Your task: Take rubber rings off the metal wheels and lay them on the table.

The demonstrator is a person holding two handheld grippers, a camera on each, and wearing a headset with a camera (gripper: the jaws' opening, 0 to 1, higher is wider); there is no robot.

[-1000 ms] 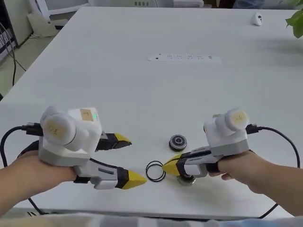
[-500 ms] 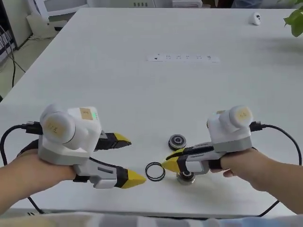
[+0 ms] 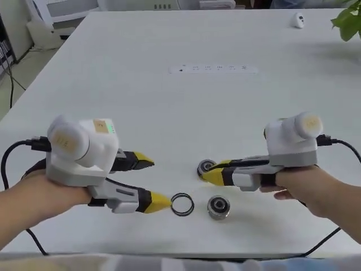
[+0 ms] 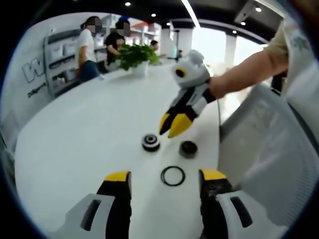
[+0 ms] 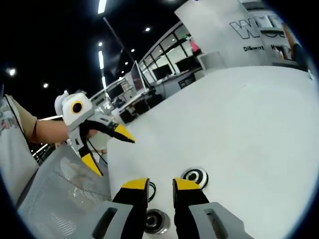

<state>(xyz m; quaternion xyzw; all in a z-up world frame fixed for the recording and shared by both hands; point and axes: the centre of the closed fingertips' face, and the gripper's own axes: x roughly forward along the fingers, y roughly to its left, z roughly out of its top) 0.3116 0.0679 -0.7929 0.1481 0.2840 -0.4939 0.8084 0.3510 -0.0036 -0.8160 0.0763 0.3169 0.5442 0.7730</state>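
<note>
A loose black rubber ring (image 3: pixel 182 204) lies flat on the white table (image 3: pixel 186 113). Right of it sits a metal wheel (image 3: pixel 218 206), on its own. A second wheel (image 3: pixel 205 167) with a black ring around it sits farther back, partly behind my right gripper (image 3: pixel 207 175). That gripper hovers over it, its jaws a narrow gap apart and holding nothing. My left gripper (image 3: pixel 152 180) is wide open just left of the loose ring. In the left gripper view the ring (image 4: pixel 173 175) lies between the jaw tips, with both wheels (image 4: pixel 150 142) (image 4: pixel 188 148) beyond.
A white power strip (image 3: pixel 214 69) lies across the middle of the table. A small white object (image 3: pixel 298 21) and a plant (image 3: pixel 350 20) are at the far right. Cables trail from both grippers over the near edge. People stand far off in the left gripper view.
My right gripper has lifted off the near wheel and moved back and right, over the ringed wheel. The near wheel stays on the table. The left gripper has barely moved.
</note>
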